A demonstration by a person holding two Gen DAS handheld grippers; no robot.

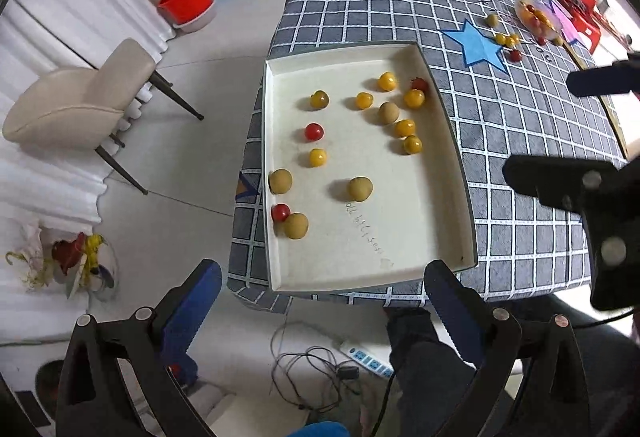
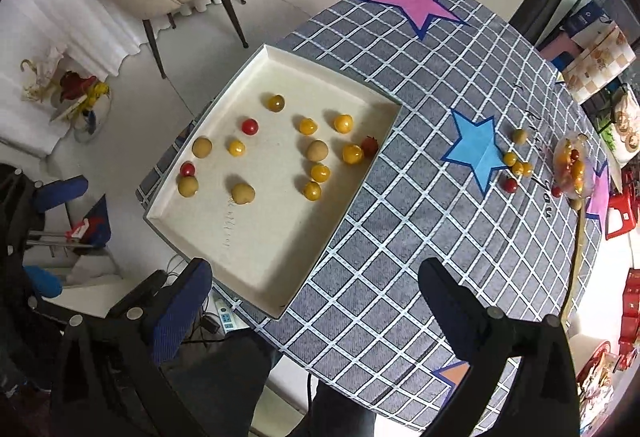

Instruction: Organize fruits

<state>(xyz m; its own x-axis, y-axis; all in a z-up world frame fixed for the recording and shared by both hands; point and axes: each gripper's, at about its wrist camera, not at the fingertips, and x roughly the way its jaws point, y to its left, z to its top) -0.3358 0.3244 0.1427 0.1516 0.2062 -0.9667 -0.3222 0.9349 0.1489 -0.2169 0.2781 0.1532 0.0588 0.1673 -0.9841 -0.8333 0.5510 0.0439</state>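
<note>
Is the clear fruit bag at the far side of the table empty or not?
Not empty: the clear bag holds yellow and red fruits, visible through the plastic.

Yellow, red and tan round fruits [image 1: 361,188] lie scattered in the cream tray [image 1: 448,173] at centre frame; more fruits [image 2: 516,167] sit loose at right.

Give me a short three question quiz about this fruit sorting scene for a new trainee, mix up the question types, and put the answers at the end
1. True or false: the left tongs are shut on a fruit.
2. Multiple choice: the loose fruits still outside the tray lie mostly beside which mark on the tablecloth? A) the pink star B) the blue star C) the orange star
3. Fill in: the clear bag of fruit lies on the table's ____ side, far from the tray.

Key: 1 false, both the left and the right tongs are open and empty; 2 B; 3 right.
</note>
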